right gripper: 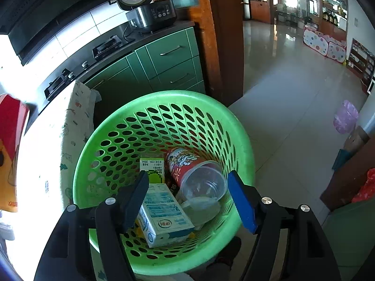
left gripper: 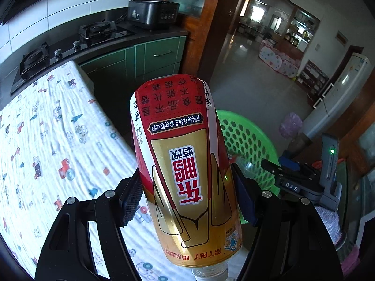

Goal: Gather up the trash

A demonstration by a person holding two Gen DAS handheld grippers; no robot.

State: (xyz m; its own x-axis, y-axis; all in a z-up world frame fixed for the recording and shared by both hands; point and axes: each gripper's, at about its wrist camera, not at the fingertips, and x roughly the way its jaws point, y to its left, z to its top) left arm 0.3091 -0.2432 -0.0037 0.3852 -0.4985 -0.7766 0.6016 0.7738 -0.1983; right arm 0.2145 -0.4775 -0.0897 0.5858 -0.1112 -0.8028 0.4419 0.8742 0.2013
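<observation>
Filling the left wrist view, a red-and-gold labelled plastic bottle (left gripper: 185,171) sits pinched between the two pads of the left gripper (left gripper: 187,201), one pad pressed to each side of its lower body. Its label reads upside down and its clear neck points back toward the camera, so the base faces away. Held this way, it hangs over the edge of a table covered with a white cloth printed with small cars (left gripper: 54,140), and the green perforated basket (left gripper: 248,138) shows just behind it to the right. Part of the right gripper (left gripper: 302,182) appears beyond that basket rim.

From the right wrist view, the right gripper (right gripper: 187,199) has its fingers spread apart with nothing between them, hovering above the open mouth of the green basket (right gripper: 164,103). Inside lie a white-and-blue milk carton (right gripper: 164,213), a smaller green-and-white carton (right gripper: 152,166), a red printed paper cup (right gripper: 182,164) on its side, and a clear plastic cup (right gripper: 202,182) resting against it. The same bottle (right gripper: 9,154) shows at the far left edge, beside the basket and well outside it. The basket stands on a pale tiled floor (right gripper: 293,98) next to the table, near green kitchen cabinets (right gripper: 168,63).
</observation>
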